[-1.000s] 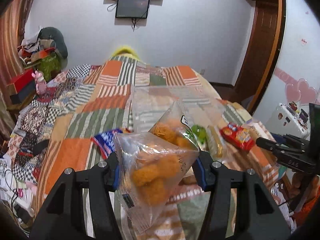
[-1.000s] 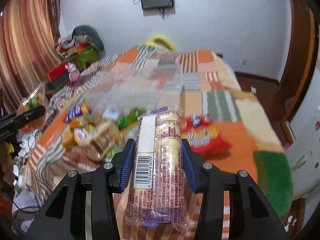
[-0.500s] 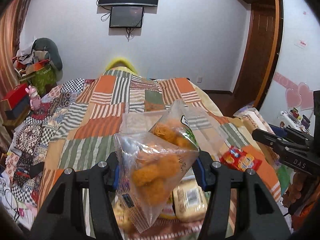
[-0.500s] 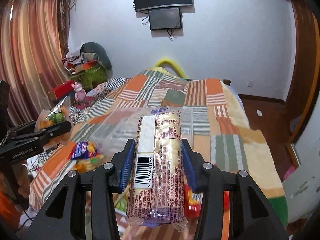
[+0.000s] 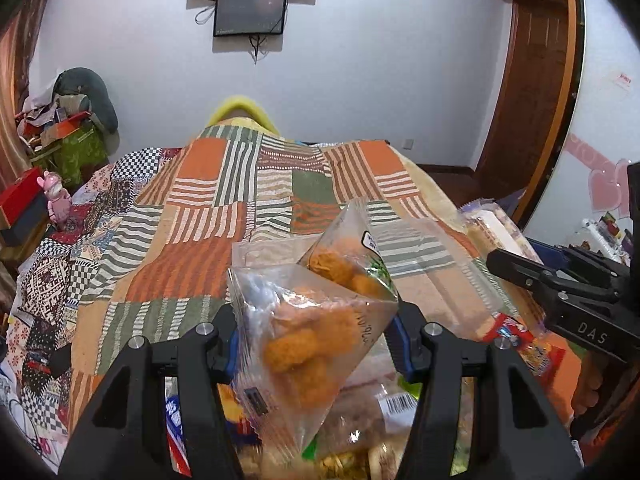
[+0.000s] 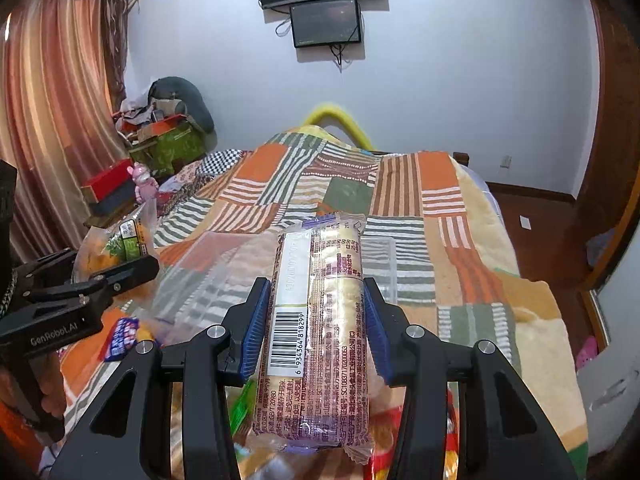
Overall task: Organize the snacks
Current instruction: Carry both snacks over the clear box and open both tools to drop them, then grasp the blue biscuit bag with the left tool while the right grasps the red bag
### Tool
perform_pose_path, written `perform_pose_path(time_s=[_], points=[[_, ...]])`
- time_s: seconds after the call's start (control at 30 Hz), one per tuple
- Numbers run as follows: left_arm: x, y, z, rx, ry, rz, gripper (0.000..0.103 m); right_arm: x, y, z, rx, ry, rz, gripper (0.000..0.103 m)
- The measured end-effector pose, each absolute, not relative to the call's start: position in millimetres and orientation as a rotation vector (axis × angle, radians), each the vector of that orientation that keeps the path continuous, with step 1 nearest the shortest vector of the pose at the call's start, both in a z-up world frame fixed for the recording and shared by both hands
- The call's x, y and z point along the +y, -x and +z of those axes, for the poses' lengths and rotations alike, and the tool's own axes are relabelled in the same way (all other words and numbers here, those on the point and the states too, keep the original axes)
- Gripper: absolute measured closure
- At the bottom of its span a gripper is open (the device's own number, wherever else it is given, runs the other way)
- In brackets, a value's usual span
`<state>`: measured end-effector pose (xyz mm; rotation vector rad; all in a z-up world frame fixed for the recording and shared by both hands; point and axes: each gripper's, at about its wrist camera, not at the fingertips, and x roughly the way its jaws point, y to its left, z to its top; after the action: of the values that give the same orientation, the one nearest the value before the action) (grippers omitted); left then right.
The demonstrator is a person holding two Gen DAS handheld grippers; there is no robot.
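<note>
My left gripper (image 5: 316, 344) is shut on a clear bag of orange fried snacks (image 5: 316, 332) and holds it above the bed. My right gripper (image 6: 314, 320) is shut on a long wrapped biscuit roll (image 6: 316, 332) with a barcode, also held in the air. A clear plastic box (image 5: 420, 276) lies on the patchwork bedspread (image 5: 224, 216) just beyond both grippers; it also shows in the right wrist view (image 6: 224, 276). Several loose snack packs (image 5: 360, 432) lie under the left gripper. The right gripper shows at the right edge of the left wrist view (image 5: 560, 292).
A red snack pack (image 5: 520, 340) lies at the right of the box and a blue one (image 6: 122, 338) at its left. Clutter, a red box (image 6: 108, 188) and a pink toy stand left of the bed. Screens hang on the far wall (image 6: 324, 0).
Both grippers have lifted and tilted up with their packs still held; the snack pile has slid down toward the bottom of both views.
</note>
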<state>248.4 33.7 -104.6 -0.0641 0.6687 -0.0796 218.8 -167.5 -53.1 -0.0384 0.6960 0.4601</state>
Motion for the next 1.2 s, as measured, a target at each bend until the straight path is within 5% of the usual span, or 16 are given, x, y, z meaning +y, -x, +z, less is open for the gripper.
perform_pose_path(time_s=[0.67, 0.83, 1.2], points=[[30.0, -321.0, -155.0, 0.855, 0.024, -0.142, 0.039, -143.6, -252.8, -81.4, 0.791, 0.128, 0.447, 0.06], [38.4, -305.7, -143.2, 0.817, 0.045, -0.145, 0.034, -149.8, -246.5, -68.3, 0.771, 0.111, 0.459, 0.044], [68.9, -233.3, -113.7, 0.75, 0.041, -0.083, 0.018, -192.4, -202.7, -34.6, 0.713, 0.103, 0.43, 0.037]])
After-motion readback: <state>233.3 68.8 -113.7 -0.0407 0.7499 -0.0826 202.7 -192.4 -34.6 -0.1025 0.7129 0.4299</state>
